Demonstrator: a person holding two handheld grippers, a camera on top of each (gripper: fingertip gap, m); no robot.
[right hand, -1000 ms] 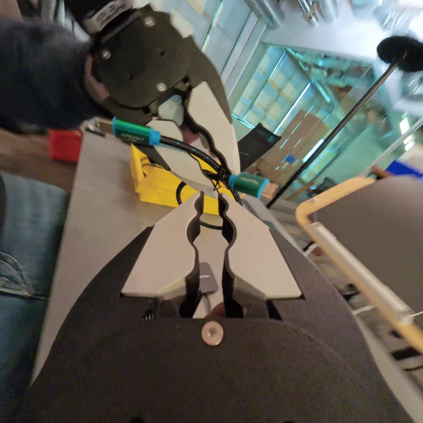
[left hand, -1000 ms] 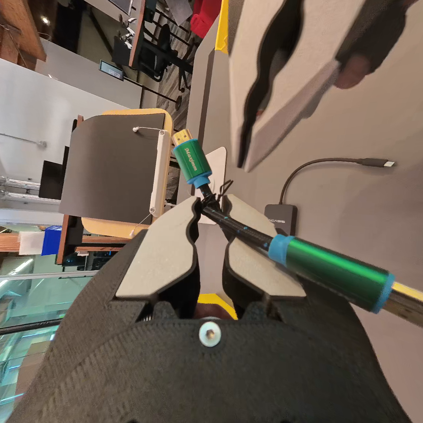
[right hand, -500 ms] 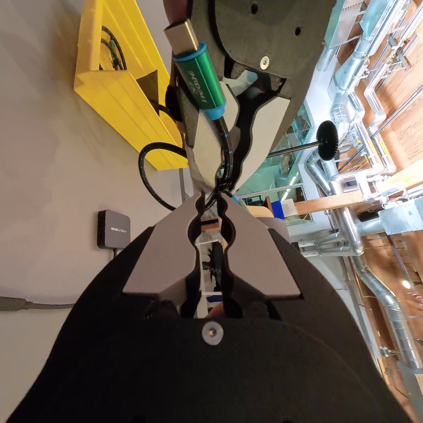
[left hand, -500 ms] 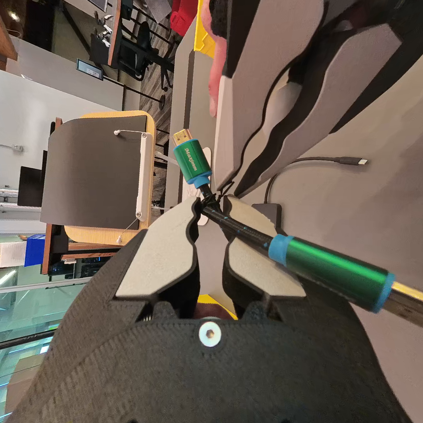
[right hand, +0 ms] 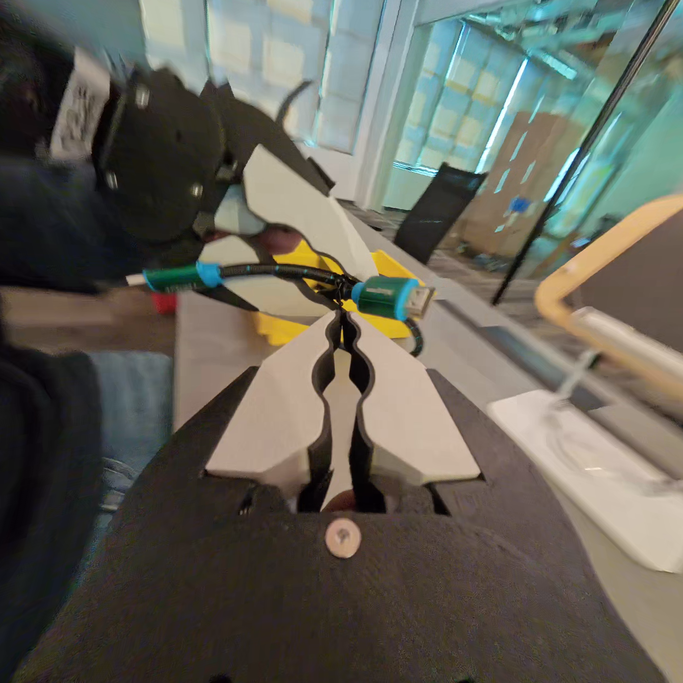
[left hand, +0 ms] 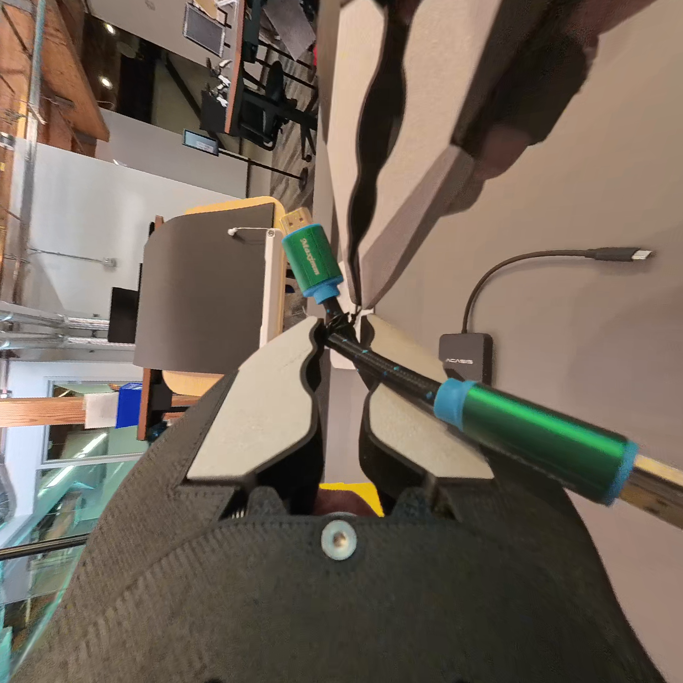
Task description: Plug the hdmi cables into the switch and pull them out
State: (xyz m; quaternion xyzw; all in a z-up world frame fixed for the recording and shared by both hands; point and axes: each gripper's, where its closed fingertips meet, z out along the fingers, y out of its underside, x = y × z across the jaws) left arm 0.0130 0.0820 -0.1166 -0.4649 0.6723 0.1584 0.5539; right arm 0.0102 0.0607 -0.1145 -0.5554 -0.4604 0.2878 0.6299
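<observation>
A black braided HDMI cable [left hand: 384,369] with two green plugs, one far [left hand: 312,266] and one near [left hand: 532,439], is bundled by a thin black tie. My left gripper [left hand: 342,325] is shut on the cable at the bundle. My right gripper [left hand: 357,301] comes in from above and its tips meet at the tie. In the right wrist view my right gripper [right hand: 342,316] is pinched on the tie, just under the left gripper [right hand: 338,286] and beside a green plug [right hand: 384,295]. The dark grey switch [left hand: 465,351] lies on the table, nothing plugged in.
The switch's short lead ends in a loose plug [left hand: 641,255] on the grey table [left hand: 554,184]. A yellow bin [right hand: 288,325] stands behind the grippers. A white flat object [right hand: 573,473] lies at the right. A chair [left hand: 203,295] stands past the table edge.
My right gripper rolled hard over and has swung back, its tips staying at the tie. My left gripper still holds the cable in the same place.
</observation>
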